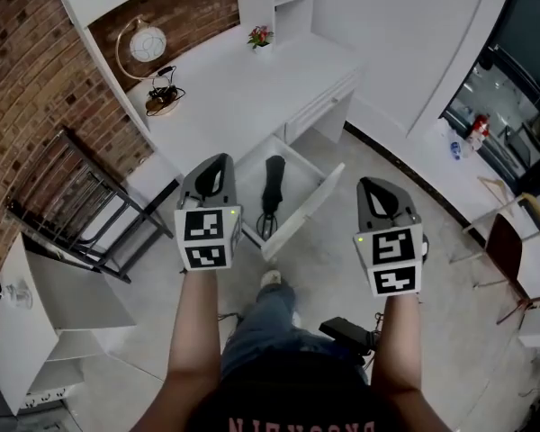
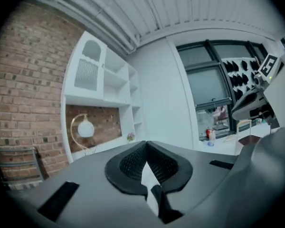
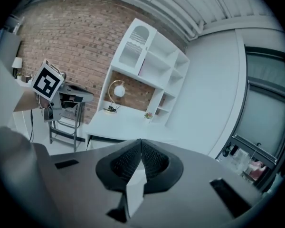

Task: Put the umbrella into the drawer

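Note:
The black folded umbrella (image 1: pixel 273 196) lies lengthwise inside the open white drawer (image 1: pixel 316 200) of the desk (image 1: pixel 243 88). Both grippers are held up high, close to the head camera and well above the drawer. My left gripper (image 1: pixel 218 162) hovers over the drawer's left side, its jaws shut with nothing between them; its ribbed pads meet at the tip (image 2: pixel 146 148). My right gripper (image 1: pixel 372 185) hangs to the right of the drawer, also shut and empty (image 3: pixel 141 146). Each gripper view points level at the room, and neither shows the umbrella.
On the desk stand a globe lamp (image 1: pixel 147 43), some cables and a small flower pot (image 1: pixel 259 36). A black metal rack (image 1: pixel 81 210) stands left of the drawer by the brick wall. A wooden chair (image 1: pixel 513 241) is at the right. The person's legs are below, near the drawer front.

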